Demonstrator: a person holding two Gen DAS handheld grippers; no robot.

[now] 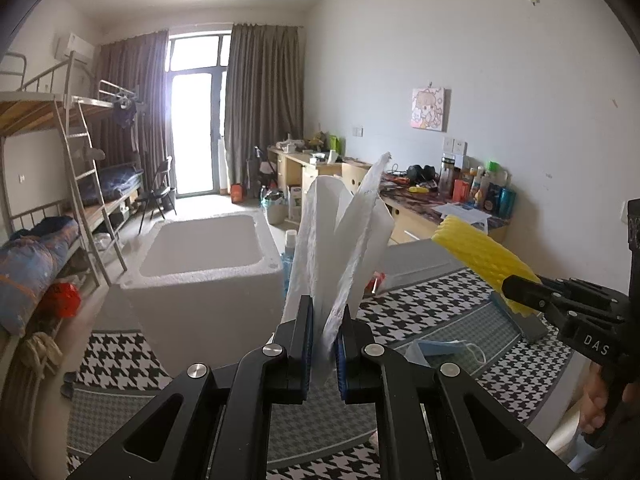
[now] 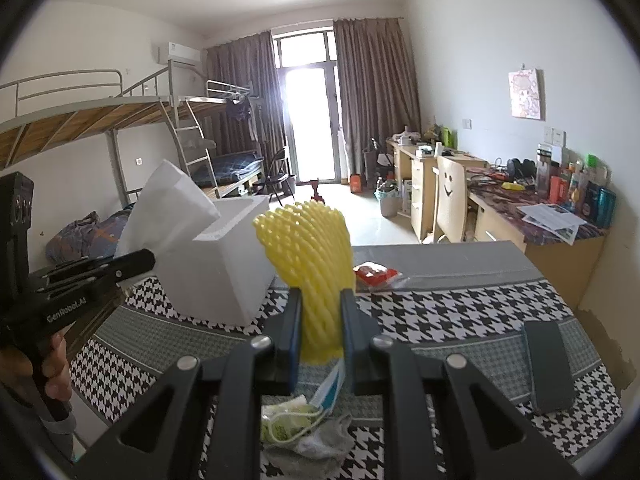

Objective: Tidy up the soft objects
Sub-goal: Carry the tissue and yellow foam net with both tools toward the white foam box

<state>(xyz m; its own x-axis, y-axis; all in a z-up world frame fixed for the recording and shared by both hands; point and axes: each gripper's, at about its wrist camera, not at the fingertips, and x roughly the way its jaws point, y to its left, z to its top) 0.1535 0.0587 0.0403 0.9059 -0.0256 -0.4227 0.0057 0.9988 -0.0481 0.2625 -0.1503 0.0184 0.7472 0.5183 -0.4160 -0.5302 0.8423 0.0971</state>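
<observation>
Paper: white sheet of soft paper (image 1: 340, 240), crinkled and folded into upright flaps, pinched between the clenched jaws of the left gripper (image 1: 325, 344) and held above the table.
Netting: yellow foam net sleeve (image 2: 316, 268), ribbed in a diamond mesh and flaring at the top, clamped by the right gripper (image 2: 320, 336), jaws pressed on its lower end.
Box: white foam box (image 1: 204, 276), thick-walled, open at the top, standing on the table's left part, just beyond the paper.
Table: houndstooth cloth (image 2: 460, 300) in black, white and grey, smooth and flat.
Other things: blue face mask (image 1: 436, 348) lying on the cloth; red packet (image 2: 376, 274) near the far edge; dark flat rectangular object (image 2: 546, 364) at the right; clear crumpled bag with pale green contents (image 2: 296, 428) under the right gripper.
Open room: bare cloth between box and red packet; desk and bunk beds stand well apart behind.
</observation>
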